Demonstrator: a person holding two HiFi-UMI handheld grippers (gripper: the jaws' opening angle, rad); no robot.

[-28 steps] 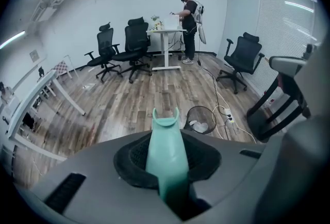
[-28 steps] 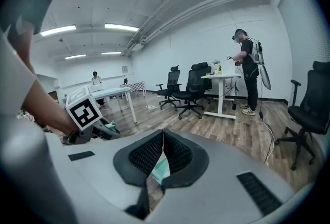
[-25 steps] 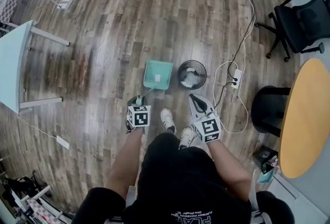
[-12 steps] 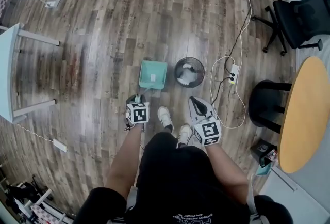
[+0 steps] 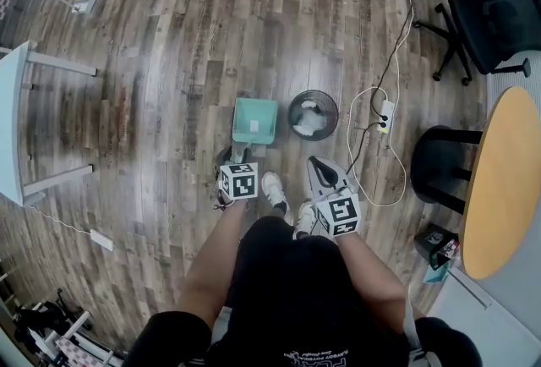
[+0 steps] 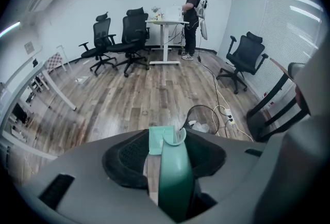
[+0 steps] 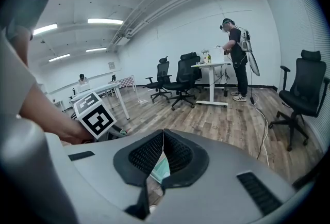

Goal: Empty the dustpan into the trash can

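Between the jaws of my left gripper [image 5: 228,161] lies the dustpan's handle [image 6: 175,176], a smooth sea-green bar running straight ahead of the gripper and downward. The jaws have just been opening, and a strip of floor shows between the left jaw and the handle, so I judge the hold let go, not clamped. Just beyond the fingertips the dustpan [image 5: 255,120] sits flat on the floor [image 5: 169,61], its long axis in line with the gripper and its mouth away from me. It is a shallow green tray; a small pale scrap may lie in it, too small to be sure. Right of the pan, close beside it but apart, stands the trash can [image 5: 291,113], round dark mesh with white litter inside. My right gripper [image 5: 317,162] hangs empty with its jaws together, nearer the can than the left one. Any further tipping would go rightward from the left gripper.
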